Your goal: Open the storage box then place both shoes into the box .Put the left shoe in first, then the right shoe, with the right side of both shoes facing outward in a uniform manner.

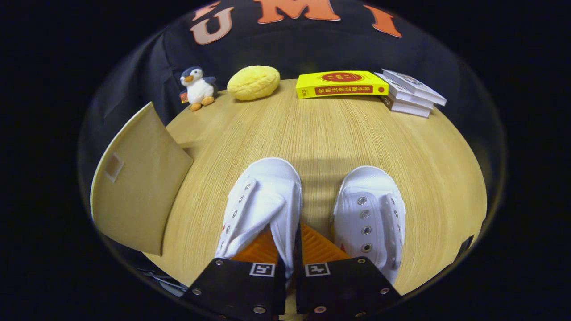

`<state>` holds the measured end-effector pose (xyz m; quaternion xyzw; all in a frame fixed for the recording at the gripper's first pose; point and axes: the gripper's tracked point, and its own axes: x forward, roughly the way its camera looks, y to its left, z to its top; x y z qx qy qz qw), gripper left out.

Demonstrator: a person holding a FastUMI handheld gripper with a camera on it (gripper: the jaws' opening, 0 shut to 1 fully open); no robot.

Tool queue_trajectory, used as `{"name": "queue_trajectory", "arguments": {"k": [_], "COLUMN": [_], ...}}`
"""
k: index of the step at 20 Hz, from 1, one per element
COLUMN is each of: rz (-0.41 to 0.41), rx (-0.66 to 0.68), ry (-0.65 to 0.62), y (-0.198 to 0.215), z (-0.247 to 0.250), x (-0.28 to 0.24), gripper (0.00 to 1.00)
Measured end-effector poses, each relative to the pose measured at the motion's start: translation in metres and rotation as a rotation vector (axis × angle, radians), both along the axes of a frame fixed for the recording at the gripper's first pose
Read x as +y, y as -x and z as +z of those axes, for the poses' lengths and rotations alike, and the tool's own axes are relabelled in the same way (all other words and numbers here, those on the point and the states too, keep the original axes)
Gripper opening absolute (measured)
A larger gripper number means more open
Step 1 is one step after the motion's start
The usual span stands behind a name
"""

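Two white canvas shoes stand side by side on the wooden table, toes pointing away from me. My gripper (290,249) is shut on the left shoe (263,200): both fingers press on the inner side wall of its opening, which is pinched thin between them. The right shoe (372,214) stands free just to the right of my fingers, a narrow strip of table between the pair. To the left of the shoes the tan flap of the storage box (134,183) stands swung open, with a small pale square patch on it; the box's inside is hidden.
Along the table's far edge sit a small plush penguin (197,88), a yellow bun-shaped cushion (253,82), a yellow book (339,84) lying flat and a stack of white books (412,92). Bare wooden table (321,133) stretches between the shoes and these things.
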<state>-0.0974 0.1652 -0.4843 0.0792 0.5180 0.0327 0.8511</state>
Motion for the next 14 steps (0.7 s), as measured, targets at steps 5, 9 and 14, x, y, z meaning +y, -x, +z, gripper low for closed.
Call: {"name": "queue_trajectory", "arguments": {"k": [5,9,14], "rz": [-0.106,-0.157,-0.148], "rx": [0.044,0.028,-0.032], "ry": [-0.066,-0.144,-0.135], "y": [-0.006,-0.016,-0.041], "z": [0.012,0.05,0.118], "x": [-0.005,0.015,0.039], "gripper": [0.05,0.04,0.04]}}
